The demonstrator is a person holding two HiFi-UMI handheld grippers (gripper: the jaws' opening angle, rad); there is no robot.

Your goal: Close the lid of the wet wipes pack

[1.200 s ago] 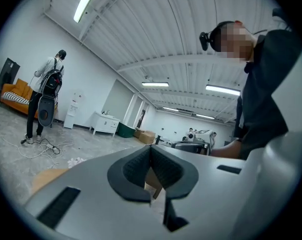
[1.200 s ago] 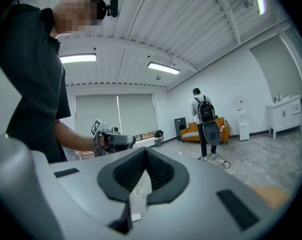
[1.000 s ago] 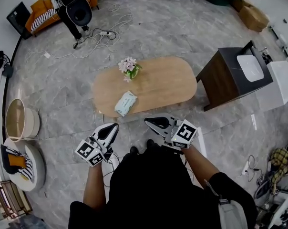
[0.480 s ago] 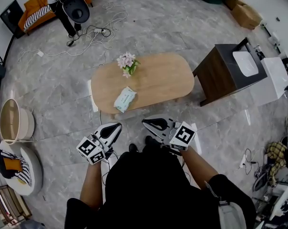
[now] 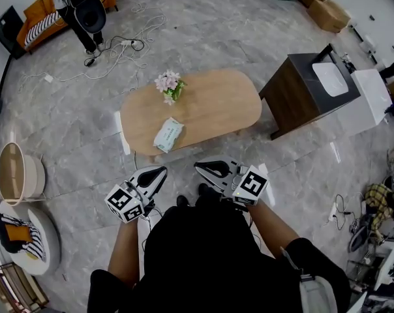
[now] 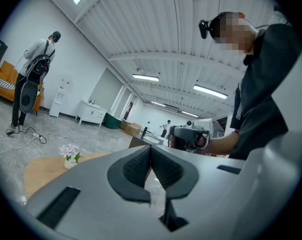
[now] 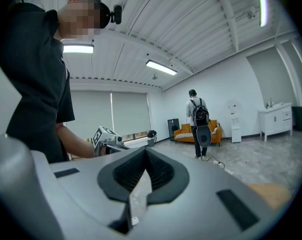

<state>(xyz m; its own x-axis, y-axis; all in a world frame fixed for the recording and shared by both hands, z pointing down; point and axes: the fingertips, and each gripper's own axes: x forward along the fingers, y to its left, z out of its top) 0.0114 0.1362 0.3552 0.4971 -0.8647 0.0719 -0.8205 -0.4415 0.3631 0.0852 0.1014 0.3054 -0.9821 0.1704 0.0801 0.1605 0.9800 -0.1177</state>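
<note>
The wet wipes pack (image 5: 168, 134) lies near the front edge of the wooden bench (image 5: 216, 109); its lid is too small to read, perhaps open. A flower vase (image 5: 169, 87) stands behind it and a dark cabinet (image 5: 301, 93) to the right. You hold your left tongs (image 5: 156, 172) and right tongs (image 5: 203, 167) at your waist, well apart from the pack, both closed on nothing.

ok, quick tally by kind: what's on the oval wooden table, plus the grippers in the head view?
Wet wipes pack: 1
Vase of pink flowers: 1
Grippers: 2, left gripper and right gripper, both shut on nothing
Total: 4
</note>
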